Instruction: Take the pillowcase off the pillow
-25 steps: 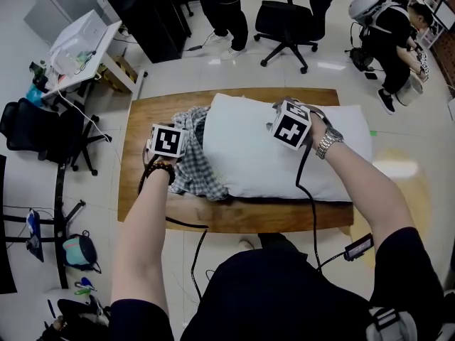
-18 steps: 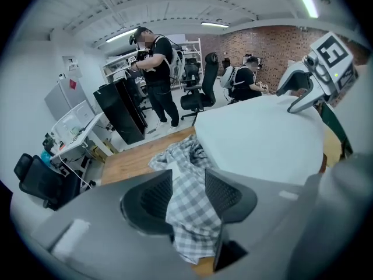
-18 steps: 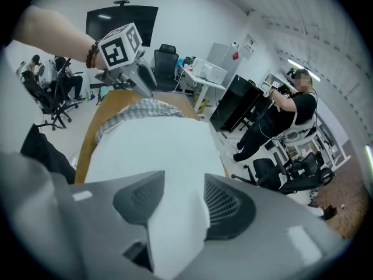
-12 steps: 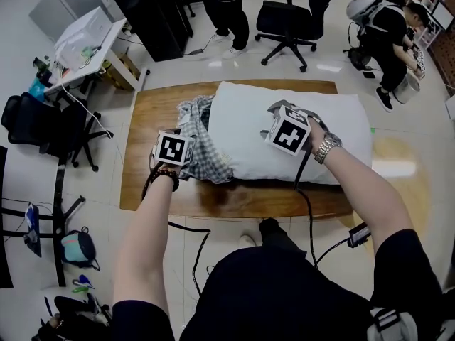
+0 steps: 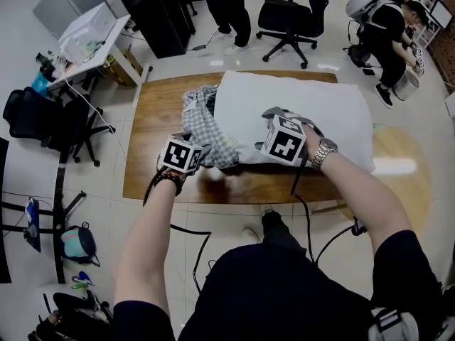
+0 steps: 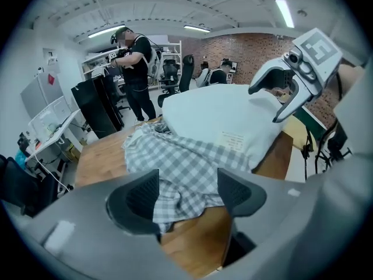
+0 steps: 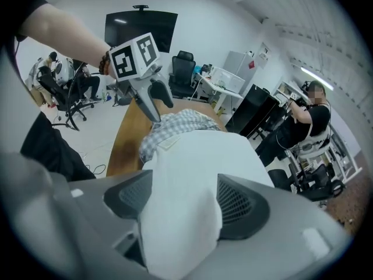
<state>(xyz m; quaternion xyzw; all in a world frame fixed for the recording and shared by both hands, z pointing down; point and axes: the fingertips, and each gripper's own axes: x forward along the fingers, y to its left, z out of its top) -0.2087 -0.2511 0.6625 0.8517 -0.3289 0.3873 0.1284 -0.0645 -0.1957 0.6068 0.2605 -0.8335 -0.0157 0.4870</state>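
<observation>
Finding on the pillowcase (image 5: 205, 123): the checked cloth is gathered into a heap at the left end of the pillow (image 5: 298, 109), on the left half of the table (image 5: 151, 130), and its loose lower hem trails toward the table's front edge. Nearly the whole white pillow lies bare, care label showing, stretched from the middle of the table to its right edge and apparently a little past it. I judge the stripping mostly done. What I cannot settle is whether the heap encloses the pillow's left end or only lies against it; the folds hide that corner in every view.

Left gripper (image 6: 186, 191): its jaws have just been opening and now stand wide; a fold of the checked cloth hangs between them, but the pads do not press on it, so I count it as let go. Right gripper (image 7: 183, 200): the same, jaws just opened and wide; the pillow's front edge bulges up between them, unpinched as far as I can judge. At this instant I have hold of nothing.

Outstanding, in my estimate: a fresh grip on the bunched cloth with the left tool, the pillow steadied with the right, then one pull toward the table's left edge to clear the last of the case, which can then be laid apart from the pillow.
</observation>
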